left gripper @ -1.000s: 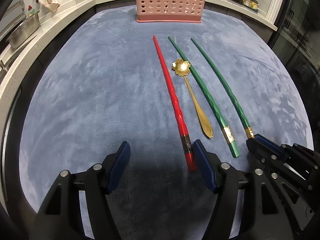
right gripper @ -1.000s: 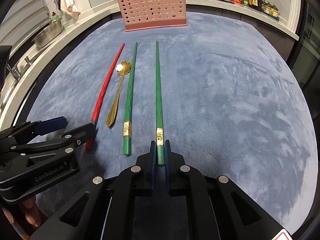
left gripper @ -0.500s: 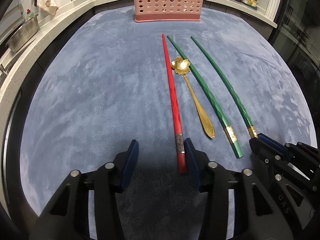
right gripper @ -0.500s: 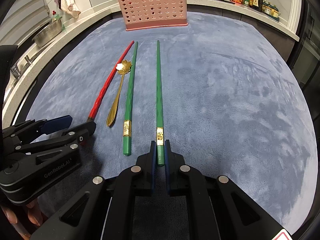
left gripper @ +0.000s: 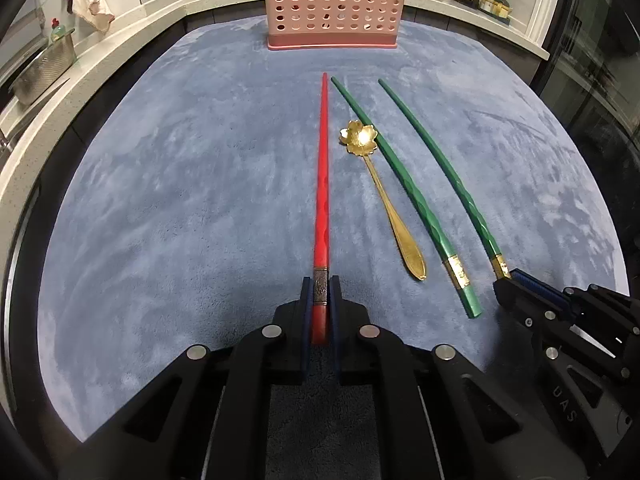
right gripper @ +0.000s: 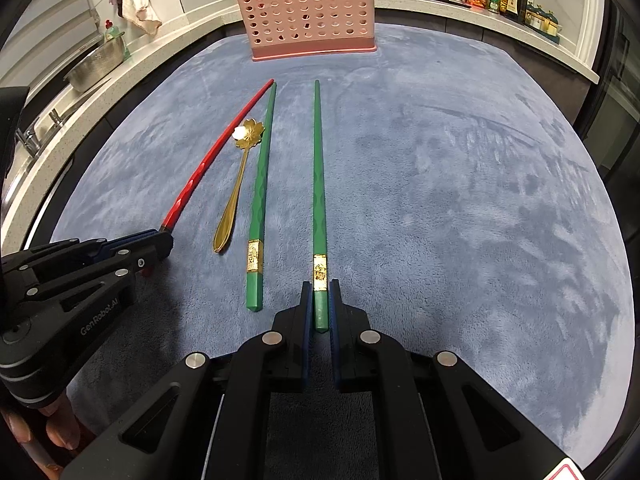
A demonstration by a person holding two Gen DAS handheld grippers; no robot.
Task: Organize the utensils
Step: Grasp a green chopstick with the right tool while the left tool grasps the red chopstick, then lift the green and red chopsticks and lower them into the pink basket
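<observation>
While the red chopstick (left gripper: 322, 184) is lying flat on the blue mat (left gripper: 180, 200), we are closing our left gripper (left gripper: 320, 308) on its butt, our right gripper (right gripper: 320, 304) pinching the outer green chopstick (right gripper: 319, 184), readying both for the pink basket (left gripper: 334, 4).

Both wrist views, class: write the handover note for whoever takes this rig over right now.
Left claw: its jaws have just been closing and now pinch the thick end of the red chopstick, which lies on the blue mat.
Right claw: shut on the right green chopstick, also on the mat.
Loose: the other green chopstick and gold flower spoon.
Done: both grips. Left: everything still has to go into the pink basket.
</observation>
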